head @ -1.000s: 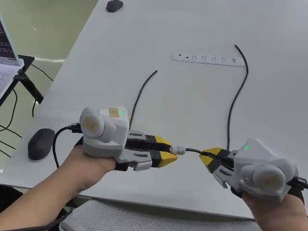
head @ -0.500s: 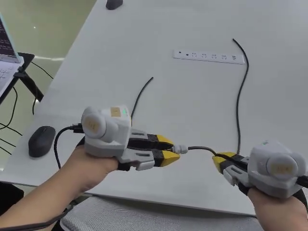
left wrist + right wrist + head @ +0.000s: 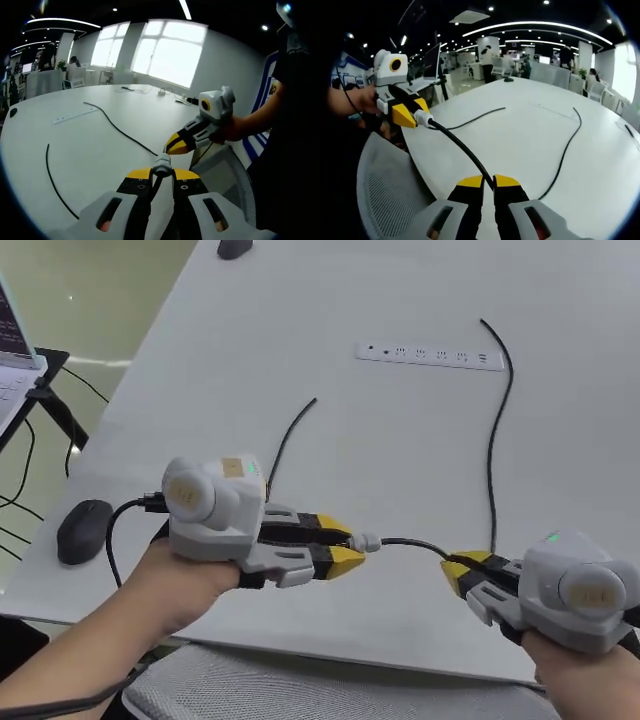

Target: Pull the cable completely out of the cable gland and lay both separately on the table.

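Left claw (image 3: 348, 548) grips the gland (image 3: 368, 540); right claw (image 3: 452, 566) seemingly clamps the cable (image 3: 410, 542), contact hidden.

Your left gripper (image 3: 350, 548) and right gripper (image 3: 452, 568) are white with yellow-and-black tips, the cable (image 3: 410, 543) is black, the cable gland (image 3: 366, 541) pale grey, and the table (image 3: 300, 320) plain white, as is the power strip (image 3: 430, 355) on it.

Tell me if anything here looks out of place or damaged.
Nothing stands out. The left gripper holds the cable gland, the right gripper grips the cable leaving it, above the table; no damage or spill visible.
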`<act>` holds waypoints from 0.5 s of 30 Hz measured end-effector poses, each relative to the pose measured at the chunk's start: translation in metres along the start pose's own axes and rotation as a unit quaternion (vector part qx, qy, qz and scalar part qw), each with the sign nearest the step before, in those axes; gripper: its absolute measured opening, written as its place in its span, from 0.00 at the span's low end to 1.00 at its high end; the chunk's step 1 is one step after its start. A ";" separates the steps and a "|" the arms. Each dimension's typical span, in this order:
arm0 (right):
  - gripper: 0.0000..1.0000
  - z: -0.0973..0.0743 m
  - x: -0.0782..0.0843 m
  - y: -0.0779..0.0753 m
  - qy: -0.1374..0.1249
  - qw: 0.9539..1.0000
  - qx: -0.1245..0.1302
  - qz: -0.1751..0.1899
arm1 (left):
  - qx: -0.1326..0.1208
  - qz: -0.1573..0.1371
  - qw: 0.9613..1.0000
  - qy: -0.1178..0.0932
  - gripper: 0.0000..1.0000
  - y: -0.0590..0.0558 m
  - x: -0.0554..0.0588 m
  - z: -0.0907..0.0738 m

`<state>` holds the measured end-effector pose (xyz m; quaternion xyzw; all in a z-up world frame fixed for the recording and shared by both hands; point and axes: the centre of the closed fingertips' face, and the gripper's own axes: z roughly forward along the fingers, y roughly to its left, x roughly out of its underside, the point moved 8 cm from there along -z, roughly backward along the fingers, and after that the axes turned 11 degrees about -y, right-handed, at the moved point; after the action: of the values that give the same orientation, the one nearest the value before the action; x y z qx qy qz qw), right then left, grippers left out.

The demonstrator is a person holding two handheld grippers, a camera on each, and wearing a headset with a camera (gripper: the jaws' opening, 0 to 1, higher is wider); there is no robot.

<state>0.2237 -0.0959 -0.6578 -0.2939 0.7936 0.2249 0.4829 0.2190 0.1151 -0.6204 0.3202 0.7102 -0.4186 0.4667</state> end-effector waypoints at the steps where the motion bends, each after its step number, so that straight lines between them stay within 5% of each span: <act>1: 0.02 -0.002 -0.001 0.000 0.000 1.000 -0.002 -0.008 | -0.001 0.001 1.000 0.000 0.15 0.000 0.000 0.000; 8: 0.10 -0.012 -0.022 0.011 -0.006 0.998 -0.018 -0.054 | -0.004 0.000 1.000 0.002 0.15 0.001 -0.001 -0.001; 15: 0.12 -0.004 -0.046 0.040 -0.005 0.985 -0.064 -0.161 | 0.000 -0.001 1.000 0.008 0.15 0.000 0.001 0.001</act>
<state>0.2108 -0.0581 -0.6124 -0.4473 0.7175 0.1962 0.4967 0.2192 0.1146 -0.6211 0.3232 0.7138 -0.4166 0.4608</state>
